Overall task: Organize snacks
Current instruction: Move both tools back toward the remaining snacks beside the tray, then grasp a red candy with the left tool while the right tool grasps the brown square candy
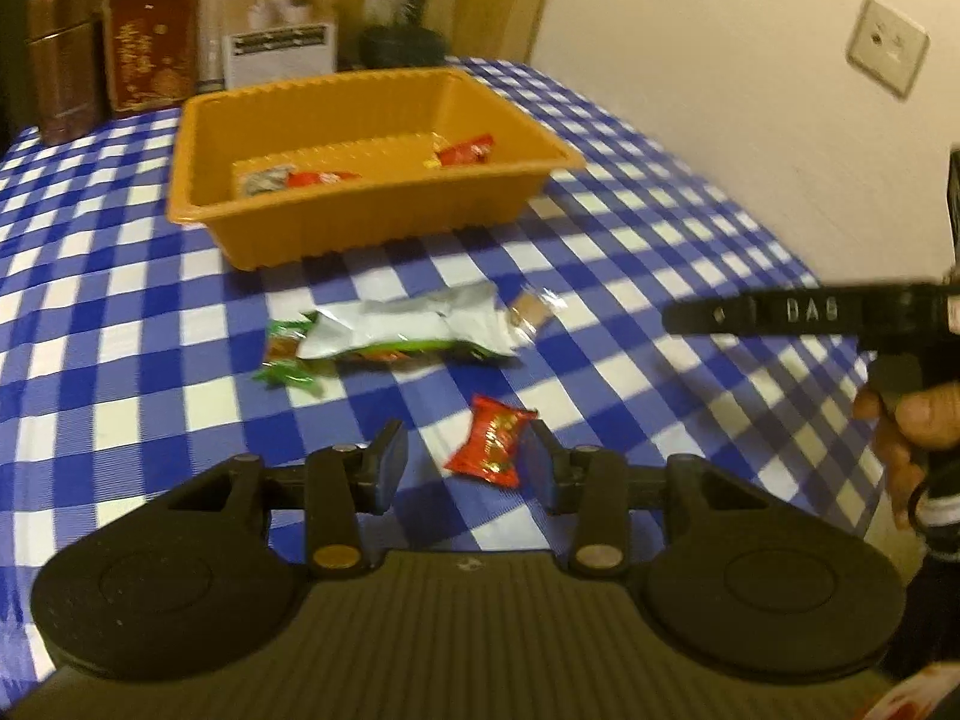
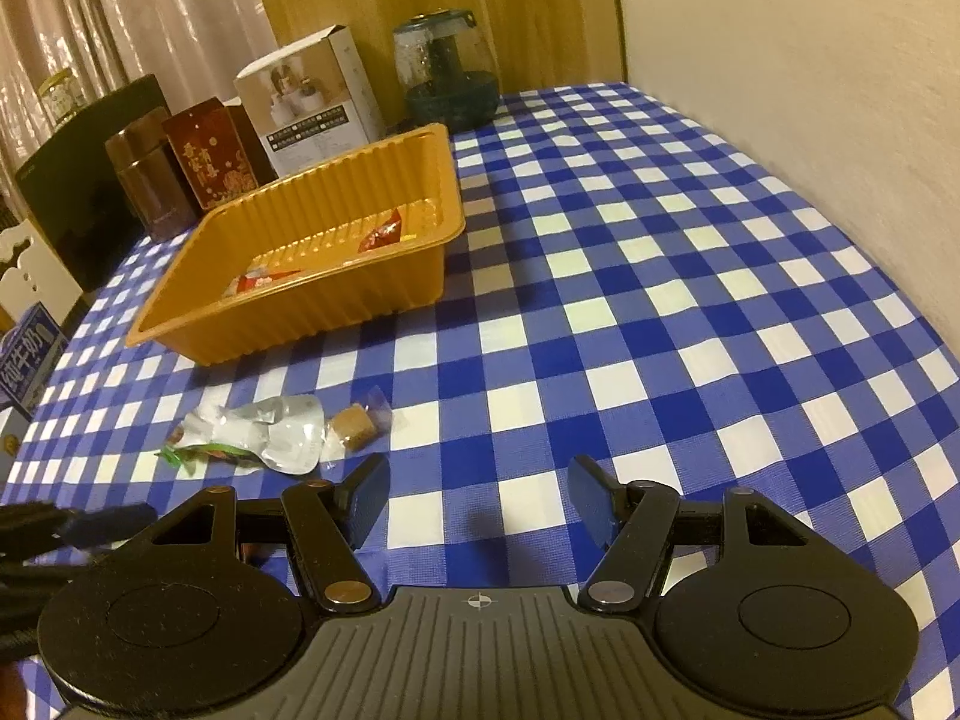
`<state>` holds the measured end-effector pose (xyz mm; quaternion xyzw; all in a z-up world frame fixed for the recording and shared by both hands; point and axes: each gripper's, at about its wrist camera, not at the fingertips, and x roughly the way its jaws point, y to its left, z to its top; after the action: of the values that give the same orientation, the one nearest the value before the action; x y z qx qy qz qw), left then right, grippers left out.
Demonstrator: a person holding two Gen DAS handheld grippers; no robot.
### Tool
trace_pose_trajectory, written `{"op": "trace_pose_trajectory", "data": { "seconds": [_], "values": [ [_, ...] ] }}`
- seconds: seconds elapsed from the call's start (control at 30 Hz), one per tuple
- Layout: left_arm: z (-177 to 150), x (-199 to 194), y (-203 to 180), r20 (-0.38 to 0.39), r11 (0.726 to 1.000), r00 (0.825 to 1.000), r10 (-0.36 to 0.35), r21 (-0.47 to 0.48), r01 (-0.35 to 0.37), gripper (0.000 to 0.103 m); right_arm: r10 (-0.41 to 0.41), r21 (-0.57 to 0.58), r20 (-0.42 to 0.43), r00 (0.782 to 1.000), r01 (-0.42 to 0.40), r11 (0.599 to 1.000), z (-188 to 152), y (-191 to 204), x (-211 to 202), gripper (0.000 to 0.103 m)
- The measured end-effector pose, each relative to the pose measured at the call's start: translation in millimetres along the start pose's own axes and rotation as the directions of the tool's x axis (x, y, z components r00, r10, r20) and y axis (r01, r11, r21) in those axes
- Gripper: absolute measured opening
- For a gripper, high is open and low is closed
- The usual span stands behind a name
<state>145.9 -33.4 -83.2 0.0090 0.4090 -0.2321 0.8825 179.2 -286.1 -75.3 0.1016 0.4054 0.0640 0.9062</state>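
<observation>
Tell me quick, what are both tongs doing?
Left tongs: open, holding nothing; the red candy lies on the cloth at their tips, not squeezed.
Right tongs: open, empty.

The blue-and-white checked tablecloth (image 2: 660,252) lies bare along its right edge; the orange ribbed plastic tray (image 2: 336,294) and boxes (image 2: 312,102) block its far-left corner.

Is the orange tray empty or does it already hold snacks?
Not empty. The orange tray holds a few wrapped snacks: a red wrapper at one end, more wrappers at the other.
</observation>
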Motion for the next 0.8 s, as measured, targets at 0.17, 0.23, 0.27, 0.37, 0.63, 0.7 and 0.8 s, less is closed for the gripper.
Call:
{"op": "trace_pose_trajectory", "data": {
  "seconds": [0.17, 0.23, 0.27, 0.37, 0.63, 0.7, 0.8],
  "values": [
    [-2, 13, -5, -0.027, 0.999, 1.0, -0.01, 0.039, 0.011, 0.038, 0.002, 0.001, -0.004, 1.0, -0.002, 1.0, 0, 2, 1, 0.066],
    [-1, 19, -6, -0.037, 0.999, 0.999, -0.006, 0.051, 0.008, 0.038, -0.001, 0.006, -0.007, 1.0, 0.001, 1.0, 0, 2, 2, 0.066],
    [-1, 21, -6, -0.036, 0.998, 0.999, -0.003, 0.055, 0.005, 0.038, -0.001, 0.009, -0.009, 1.0, 0.001, 1.0, 0, 2, 2, 0.066],
    [3, 26, -5, -0.036, 0.998, 0.999, -0.004, 0.059, 0.007, 0.037, 0.0, 0.015, -0.01, 1.0, 0.0, 1.0, 1, 2, 3, 0.066],
    [6, 34, -6, -0.045, 0.997, 0.999, -0.013, 0.075, 0.017, 0.029, -0.006, 0.019, -0.016, 1.0, 0.006, 1.0, 1, 3, 6, 0.066],
    [5, 36, -7, -0.052, 0.997, 0.999, -0.013, 0.079, 0.018, 0.025, -0.006, 0.019, -0.016, 1.0, 0.006, 1.0, 1, 3, 6, 0.066],
    [3, 38, -8, -0.062, 0.997, 0.998, -0.008, 0.079, 0.013, 0.022, -0.005, 0.017, -0.016, 1.0, 0.005, 1.0, 1, 4, 7, 0.066]
  ]
}}
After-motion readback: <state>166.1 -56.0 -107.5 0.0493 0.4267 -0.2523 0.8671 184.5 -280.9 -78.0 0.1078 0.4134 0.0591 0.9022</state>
